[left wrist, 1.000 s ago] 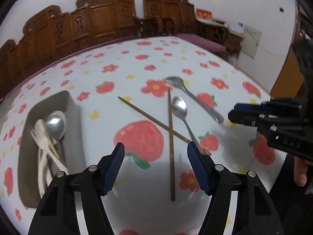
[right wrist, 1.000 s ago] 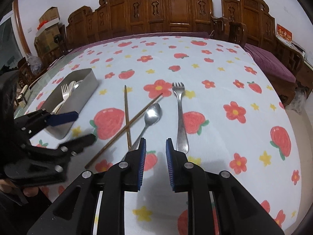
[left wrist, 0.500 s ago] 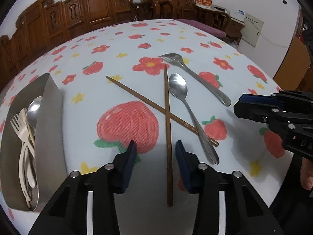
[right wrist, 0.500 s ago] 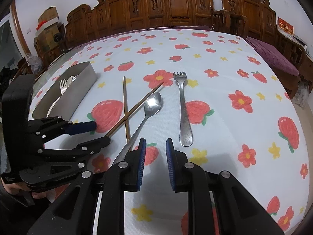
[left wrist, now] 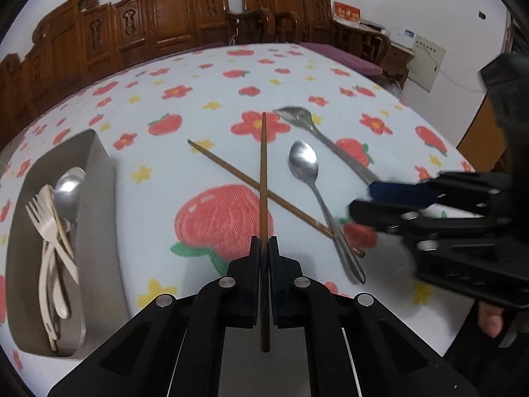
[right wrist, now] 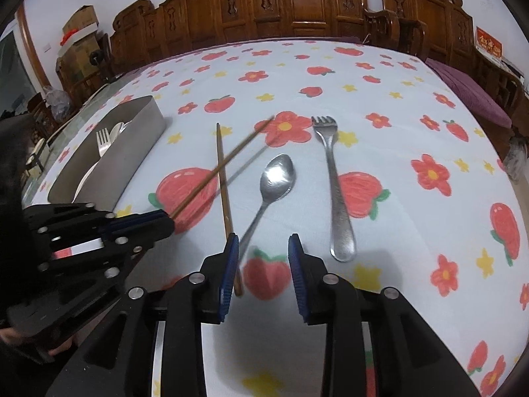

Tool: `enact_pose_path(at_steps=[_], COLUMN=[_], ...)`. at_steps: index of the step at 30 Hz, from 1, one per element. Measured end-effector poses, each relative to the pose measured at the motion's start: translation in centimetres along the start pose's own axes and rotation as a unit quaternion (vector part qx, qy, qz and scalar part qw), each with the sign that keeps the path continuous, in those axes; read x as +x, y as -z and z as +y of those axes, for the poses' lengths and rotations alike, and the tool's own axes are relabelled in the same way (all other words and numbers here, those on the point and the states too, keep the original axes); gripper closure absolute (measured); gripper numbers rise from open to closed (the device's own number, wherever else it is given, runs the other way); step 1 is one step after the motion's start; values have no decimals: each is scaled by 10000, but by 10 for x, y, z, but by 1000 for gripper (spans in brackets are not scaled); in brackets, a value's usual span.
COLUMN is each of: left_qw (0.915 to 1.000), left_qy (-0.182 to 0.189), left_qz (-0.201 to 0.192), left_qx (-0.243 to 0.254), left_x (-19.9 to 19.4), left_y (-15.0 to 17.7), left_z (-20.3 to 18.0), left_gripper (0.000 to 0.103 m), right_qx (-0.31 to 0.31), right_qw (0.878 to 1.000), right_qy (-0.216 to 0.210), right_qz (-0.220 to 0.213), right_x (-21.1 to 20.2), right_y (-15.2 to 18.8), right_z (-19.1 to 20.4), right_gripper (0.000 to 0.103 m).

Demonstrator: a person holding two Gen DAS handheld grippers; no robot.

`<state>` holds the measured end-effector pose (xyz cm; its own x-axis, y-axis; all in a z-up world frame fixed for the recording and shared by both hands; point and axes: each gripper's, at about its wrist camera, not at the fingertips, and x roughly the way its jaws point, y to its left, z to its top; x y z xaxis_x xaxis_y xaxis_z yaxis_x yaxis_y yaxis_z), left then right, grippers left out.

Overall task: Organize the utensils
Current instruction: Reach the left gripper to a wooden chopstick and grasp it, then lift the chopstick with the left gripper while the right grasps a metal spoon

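Observation:
My left gripper (left wrist: 264,243) is shut on a brown chopstick (left wrist: 263,178) and holds it lifted, tip pointing away; it also shows in the right wrist view (right wrist: 221,167). A second chopstick (left wrist: 261,188) lies on the strawberry tablecloth (left wrist: 205,72). A metal spoon (left wrist: 314,192) and a metal fork (left wrist: 324,139) lie to its right. My right gripper (right wrist: 263,241) is open, low over the spoon's handle (right wrist: 251,228) and the lying chopstick's near end (right wrist: 228,218). The fork (right wrist: 335,185) lies to its right.
A grey metal tray (left wrist: 96,198) at the left holds a metal spoon and several cream plastic utensils (left wrist: 56,231); it also shows in the right wrist view (right wrist: 132,139). Carved wooden chairs (right wrist: 291,3) ring the far side of the table.
My left gripper has shut on one chopstick and raised it off the cloth. My right gripper has opened and moved forward over the spoon's handle.

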<state>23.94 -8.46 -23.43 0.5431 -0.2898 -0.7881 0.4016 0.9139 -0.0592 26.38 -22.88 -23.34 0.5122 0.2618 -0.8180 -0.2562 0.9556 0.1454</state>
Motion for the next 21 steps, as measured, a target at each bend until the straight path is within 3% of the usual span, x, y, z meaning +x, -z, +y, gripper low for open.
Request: enact_pose_path(at_steps=[5,13,16,21], left_qw=[9998,9992,9990,9987], left_qy=[-14,-19,-24,-38], left_qz=[-206,-400,-437,-497], left_qx=[65,3,-45,-72], left_x=[-14,-30,-35,-41], left_y=[-4,-9,-9,-10], left_z=[1,9,13,16], left_gripper=[99,99,99,99], right_qx=[199,240,295,323], right_qw=[9995,9977,9963,9959], right_qy=[72,519,703,700], right_qz=[227,359,405,477], right_x=[21,36,37,39], right_y=[-9,-22,-22,-25], right_z=[7,17,15,14], right_gripper=[69,70,78,75])
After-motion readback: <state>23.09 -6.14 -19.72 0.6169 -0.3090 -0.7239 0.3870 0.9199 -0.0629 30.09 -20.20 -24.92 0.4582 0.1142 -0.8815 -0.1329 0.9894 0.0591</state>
